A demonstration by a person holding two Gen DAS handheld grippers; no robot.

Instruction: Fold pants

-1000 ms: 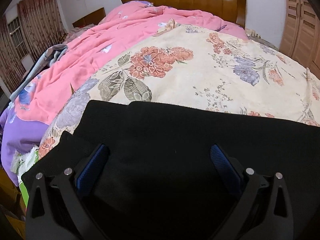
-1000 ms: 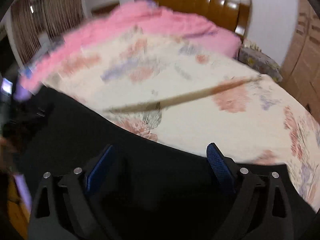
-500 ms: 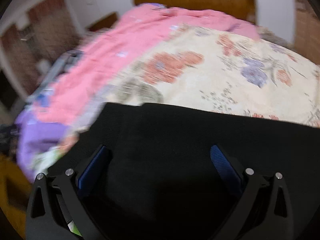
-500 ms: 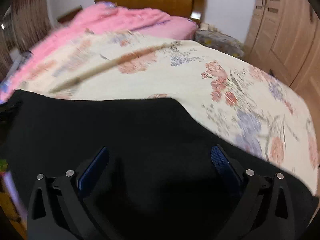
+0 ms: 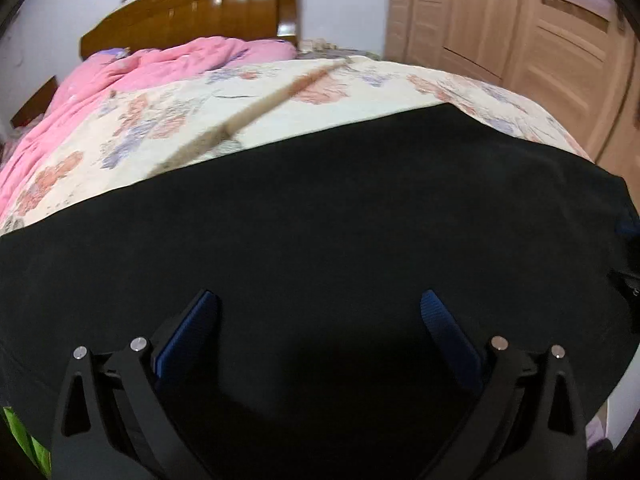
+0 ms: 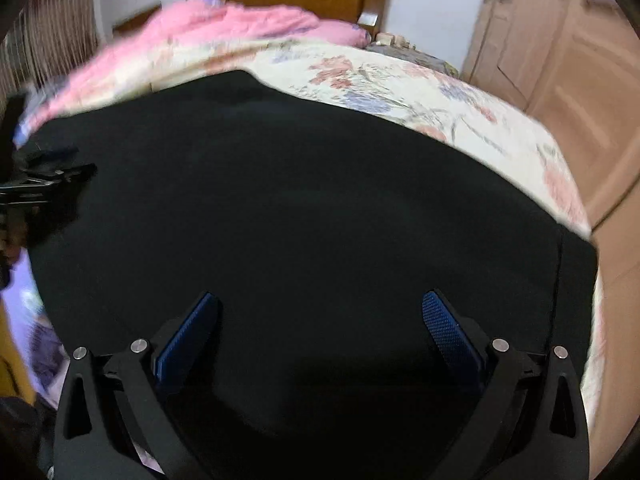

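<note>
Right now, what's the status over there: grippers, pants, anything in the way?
Left gripper open, right gripper open, both empty above the pants. Pants spread flat on the bed. Nothing lying on them.

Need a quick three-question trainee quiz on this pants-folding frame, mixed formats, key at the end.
1. True or false: the black pants lie spread on the flowered bedspread.
2. Multiple choice: what lies bunched along the far left side of the bed, toward the headboard? A) a pink quilt B) a green towel C) a white pillow
3. Fill in: in its own wrist view, the right hand-held gripper has its jaws ____ above the pants, with no cloth pinched between the blue pads.

Key: 1 true; 2 A; 3 open
</note>
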